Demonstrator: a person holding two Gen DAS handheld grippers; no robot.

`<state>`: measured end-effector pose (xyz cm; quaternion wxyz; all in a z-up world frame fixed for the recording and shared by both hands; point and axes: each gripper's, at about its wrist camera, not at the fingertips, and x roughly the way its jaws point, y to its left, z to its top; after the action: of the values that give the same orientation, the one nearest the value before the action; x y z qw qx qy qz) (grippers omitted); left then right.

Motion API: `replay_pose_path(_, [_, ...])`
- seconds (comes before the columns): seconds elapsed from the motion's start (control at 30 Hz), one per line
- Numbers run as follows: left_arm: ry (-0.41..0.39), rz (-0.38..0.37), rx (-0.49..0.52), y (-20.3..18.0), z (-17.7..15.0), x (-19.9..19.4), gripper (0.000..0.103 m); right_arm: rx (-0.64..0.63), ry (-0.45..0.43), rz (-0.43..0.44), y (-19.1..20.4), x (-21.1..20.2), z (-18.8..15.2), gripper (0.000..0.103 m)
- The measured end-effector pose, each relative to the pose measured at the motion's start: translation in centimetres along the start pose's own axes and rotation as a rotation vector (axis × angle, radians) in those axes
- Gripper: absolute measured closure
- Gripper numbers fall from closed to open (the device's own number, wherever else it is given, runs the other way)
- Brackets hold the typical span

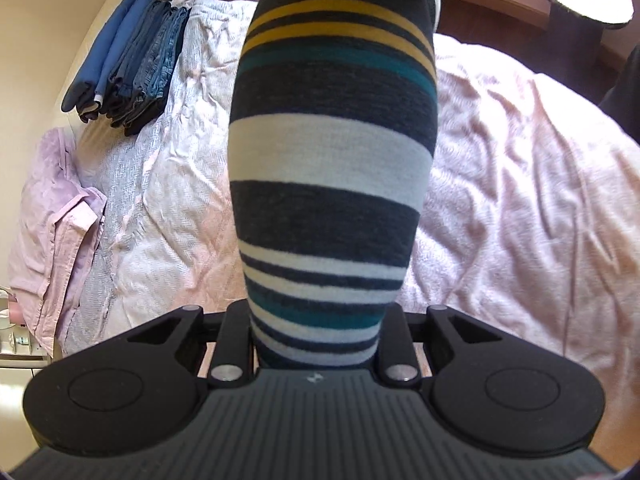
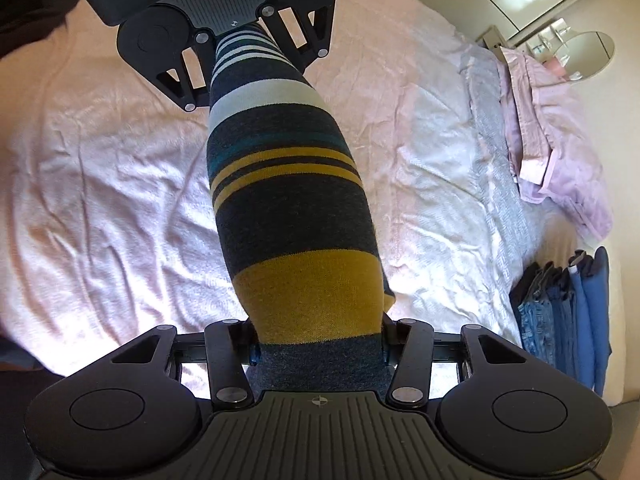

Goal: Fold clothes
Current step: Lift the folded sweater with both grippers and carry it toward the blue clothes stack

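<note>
The left gripper [image 1: 316,344] is closed on one end of a striped sock [image 1: 332,152], the end with thin white, teal and dark bands. The right gripper [image 2: 318,344] is clamped on the other end, where there is a wide mustard band and a dark grey part. The sock is stretched between the two grippers and held in the air above the bed [image 1: 520,184], so it does not touch the cover. In the right wrist view the left gripper [image 2: 236,40] is seen at the far end of the sock [image 2: 288,184], facing the camera. Along the sock, the stripes go from white and teal near the left gripper, through a wide white band and dark grey, to two thin yellow lines and then the mustard band near the right one.

Under the sock the bed is covered with a wrinkled pale pink cover. At one edge of the bed stands a stack of folded clothes [image 1: 128,60], mostly blue jeans and blue fabric, set on its side against the wall. Near this stack a pink shirt [image 1: 56,216] lies loosely, not folded, at the edge of the bed. A small round mirror [image 2: 588,56] is seen beyond the shirt in the right wrist view.
</note>
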<state>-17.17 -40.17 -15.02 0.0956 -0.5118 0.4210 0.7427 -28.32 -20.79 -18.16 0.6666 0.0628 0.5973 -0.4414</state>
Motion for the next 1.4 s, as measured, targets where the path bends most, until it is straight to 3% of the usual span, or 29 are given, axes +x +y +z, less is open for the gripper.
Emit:
replay_pose_path(0.83, [-0.019,0.076,0.055,0.8,1.4,-7.4,0.081,-0.031,-0.004,-0.083,0.5,-8.0,0.8,0.055])
replay_pose_path(1.1, [-0.021,0.097,0.072,2.2,4.8,-7.3,0.081,-0.029,-0.009,-0.109,-1.6,-9.0,-1.3,0.055])
replay_pose_path(1.4, [-0.002,0.121,0.102,6.8,14.1,-4.6,0.081,0.003,-0.047,-0.133,-8.6,-9.2,-8.7,0.055])
